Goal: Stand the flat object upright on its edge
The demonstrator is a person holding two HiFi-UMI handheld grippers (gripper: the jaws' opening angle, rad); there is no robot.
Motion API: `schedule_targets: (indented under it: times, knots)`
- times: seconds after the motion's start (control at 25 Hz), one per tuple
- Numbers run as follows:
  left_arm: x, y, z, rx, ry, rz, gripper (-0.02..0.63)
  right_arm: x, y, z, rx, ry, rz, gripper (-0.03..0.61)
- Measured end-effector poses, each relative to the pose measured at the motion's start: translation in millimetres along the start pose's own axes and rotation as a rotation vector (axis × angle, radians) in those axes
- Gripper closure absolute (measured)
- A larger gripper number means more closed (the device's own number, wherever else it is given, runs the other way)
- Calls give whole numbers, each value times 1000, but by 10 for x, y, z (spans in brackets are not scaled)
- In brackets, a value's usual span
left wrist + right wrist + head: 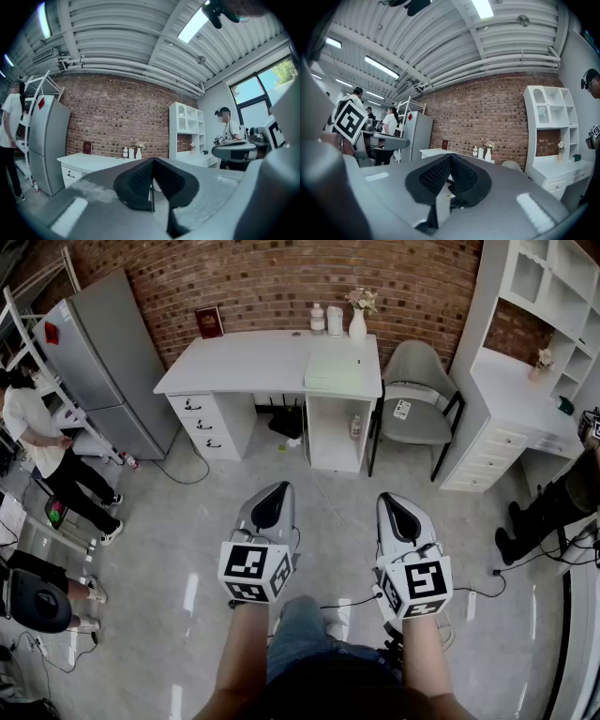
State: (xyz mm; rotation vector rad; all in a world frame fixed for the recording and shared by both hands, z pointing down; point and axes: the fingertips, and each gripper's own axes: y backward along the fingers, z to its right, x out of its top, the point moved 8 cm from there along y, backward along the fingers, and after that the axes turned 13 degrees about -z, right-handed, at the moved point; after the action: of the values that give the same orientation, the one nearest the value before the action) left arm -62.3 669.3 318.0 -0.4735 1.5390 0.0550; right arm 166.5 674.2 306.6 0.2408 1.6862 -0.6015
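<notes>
**Both grippers shut and empty, flat object lying on the desk**

Low in the head view, the left gripper (277,491) and right gripper (392,501) hang side by side over the floor (169,568), tips aimed toward the top of the frame. The left gripper view shows its 2 black pads (138,179) pressed together with nothing between them. It's the same on the right, pads (436,176) meeting on empty air. At top centre of the head view, the pale green flat object (333,371) lies flat on the right end of the white desk (244,362). Its long axis runs from the desk's front edge toward the brick wall (272,277), nearly vertical in the frame. It is well apart from both grippers.
</notes>
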Motion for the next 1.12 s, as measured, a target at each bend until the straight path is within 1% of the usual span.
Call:
schedule_targets:
  times: [0.16,0.36,0.48,0.56,0.76,1.12]
  knots:
    - [-11,14,-7,-2,-23,-4,618,-31,-23,-27,-2,-14,-2,580]
    - [13,-136,-74,-13,-25,-10,618,-18,-164,-1,-7,-10,-12,580]
    - [44,-301,-160,-29,-36,-11,618,0,-320,79,-7,-46,7,580]
    - [64,-468,-259,-38,-37,-19,618,28,-471,138,-13,-61,17,580]
    - [126,-1007,-538,-51,-32,-33,618,88,-993,310,-22,-31,2,580]
    - [456,-2077,-1175,-76,-22,-32,618,366,-2122,702,-30,-33,-12,578]
